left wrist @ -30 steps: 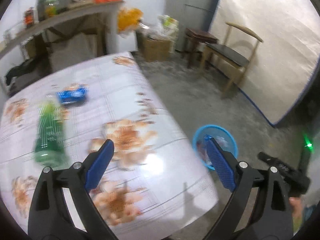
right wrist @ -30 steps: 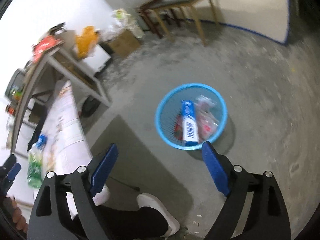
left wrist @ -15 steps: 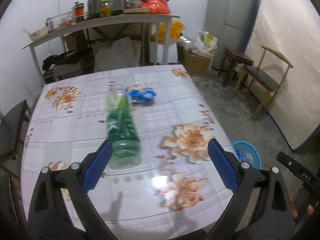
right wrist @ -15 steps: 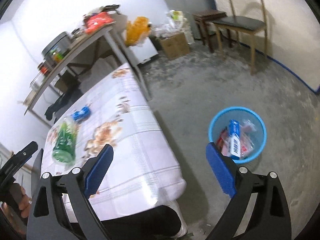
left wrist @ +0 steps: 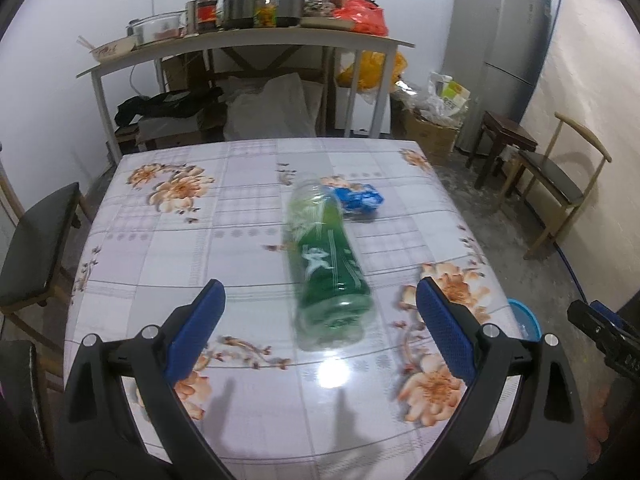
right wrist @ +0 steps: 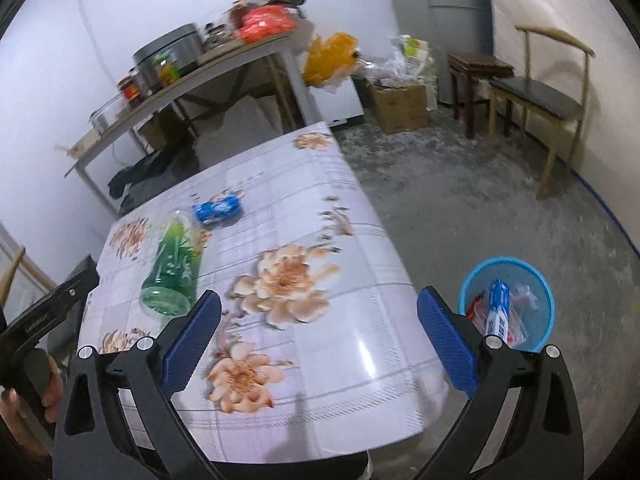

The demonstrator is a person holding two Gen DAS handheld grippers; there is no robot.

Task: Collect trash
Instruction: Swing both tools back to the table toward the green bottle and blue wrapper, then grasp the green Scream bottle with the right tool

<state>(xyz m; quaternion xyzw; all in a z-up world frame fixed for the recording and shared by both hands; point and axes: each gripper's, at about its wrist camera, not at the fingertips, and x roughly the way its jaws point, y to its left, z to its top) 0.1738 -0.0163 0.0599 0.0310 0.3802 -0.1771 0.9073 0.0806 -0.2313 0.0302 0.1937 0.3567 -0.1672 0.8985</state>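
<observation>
A green plastic bottle (left wrist: 326,264) (right wrist: 174,266) lies on its side on the flowered table (left wrist: 240,216) (right wrist: 304,208). Just behind it rests a crumpled blue wrapper (left wrist: 358,198) (right wrist: 218,209). My left gripper (left wrist: 320,320) hovers over the table's near part, open and empty, with the bottle's base just ahead of its fingers. My right gripper (right wrist: 318,328) hangs above the table's near right corner; its jaws are opening and hold nothing. On the floor to the right stands a blue bin (right wrist: 508,304) (left wrist: 524,320) with several pieces of trash inside.
A side table (left wrist: 248,40) loaded with a pot and jars stands against the back wall. A dark chair (left wrist: 36,248) is at the table's left; a wooden chair (right wrist: 540,100), a stool (right wrist: 478,68) and a cardboard box (right wrist: 400,108) line the right side.
Both grippers swung from the bin on the floor towards the table. The bottle now lies ahead of the left gripper. The right gripper rose, rolled level, and its jaws spread wider.
</observation>
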